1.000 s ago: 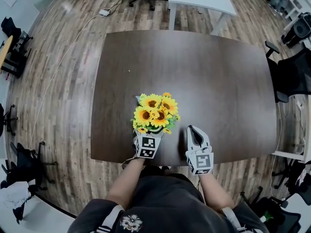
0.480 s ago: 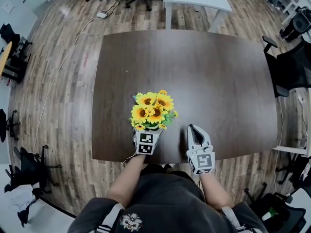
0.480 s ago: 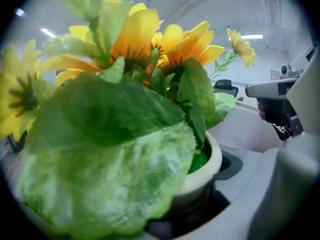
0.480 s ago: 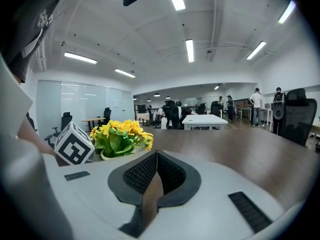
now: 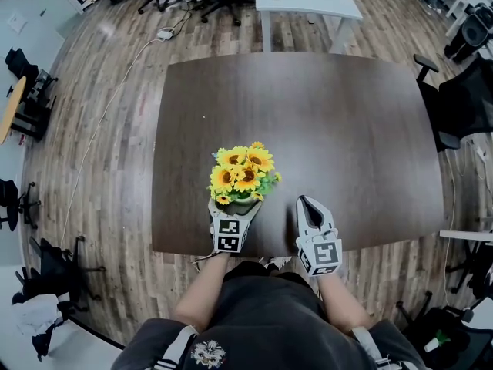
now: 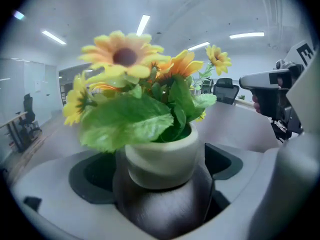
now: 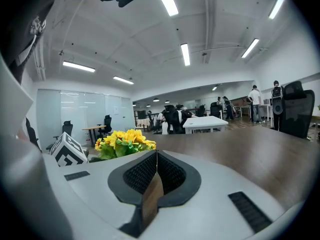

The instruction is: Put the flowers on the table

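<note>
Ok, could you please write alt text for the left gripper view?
A small cream round pot of yellow sunflowers with green leaves fills the frame, held between the grey fingers of the left gripper. Behind are white ceiling strip lights.

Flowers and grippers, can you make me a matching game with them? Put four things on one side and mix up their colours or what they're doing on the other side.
Things:
1. flowers
2. pot
3. right gripper
4. table

Colour or state:
A. dark brown
B. jaws shut, nothing between them
C. yellow, with green leaves
D. cream white, held between the jaws of the left gripper

Right pairs: 1-C, 2-D, 3-B, 4-A.
</note>
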`<state>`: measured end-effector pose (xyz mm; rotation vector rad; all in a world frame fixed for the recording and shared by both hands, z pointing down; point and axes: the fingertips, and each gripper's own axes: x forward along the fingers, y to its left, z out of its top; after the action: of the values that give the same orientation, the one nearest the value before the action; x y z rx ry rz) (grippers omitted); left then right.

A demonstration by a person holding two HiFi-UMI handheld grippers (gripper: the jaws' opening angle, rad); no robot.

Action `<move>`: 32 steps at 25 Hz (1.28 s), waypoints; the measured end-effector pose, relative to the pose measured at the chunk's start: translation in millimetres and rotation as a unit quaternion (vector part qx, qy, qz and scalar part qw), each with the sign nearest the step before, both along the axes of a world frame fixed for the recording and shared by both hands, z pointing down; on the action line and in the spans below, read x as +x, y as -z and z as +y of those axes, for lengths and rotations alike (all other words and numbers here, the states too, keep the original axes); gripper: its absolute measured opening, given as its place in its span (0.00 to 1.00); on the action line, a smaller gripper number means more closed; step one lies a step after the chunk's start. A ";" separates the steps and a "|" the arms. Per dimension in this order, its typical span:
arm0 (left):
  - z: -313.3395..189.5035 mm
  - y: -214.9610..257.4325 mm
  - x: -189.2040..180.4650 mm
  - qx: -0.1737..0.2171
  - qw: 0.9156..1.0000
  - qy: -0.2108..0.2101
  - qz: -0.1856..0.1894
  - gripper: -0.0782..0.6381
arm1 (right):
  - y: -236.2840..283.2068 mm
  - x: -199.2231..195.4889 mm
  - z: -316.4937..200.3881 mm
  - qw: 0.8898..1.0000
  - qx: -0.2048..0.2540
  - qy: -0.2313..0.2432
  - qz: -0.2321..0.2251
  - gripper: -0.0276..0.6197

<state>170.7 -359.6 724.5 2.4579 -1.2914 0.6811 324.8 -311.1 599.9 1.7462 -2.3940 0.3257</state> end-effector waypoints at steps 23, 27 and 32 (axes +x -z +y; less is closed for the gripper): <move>93.6 134.0 -50.0 0.124 0.988 0.061 0.069 0.12 | 30.9 -43.5 70.2 0.998 0.051 0.027 0.015 0.08; 121.7 152.7 -62.4 0.132 0.987 0.047 0.080 0.12 | 48.7 -61.8 96.8 0.997 0.051 0.042 0.039 0.08; 148.0 160.4 -70.2 0.140 0.985 0.041 0.096 0.12 | 68.8 -71.3 124.1 0.994 0.070 0.046 0.071 0.08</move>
<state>100.4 -211.6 564.1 2.5895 -1.4872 0.2482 253.5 -187.0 531.1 1.6444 -2.4372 0.0219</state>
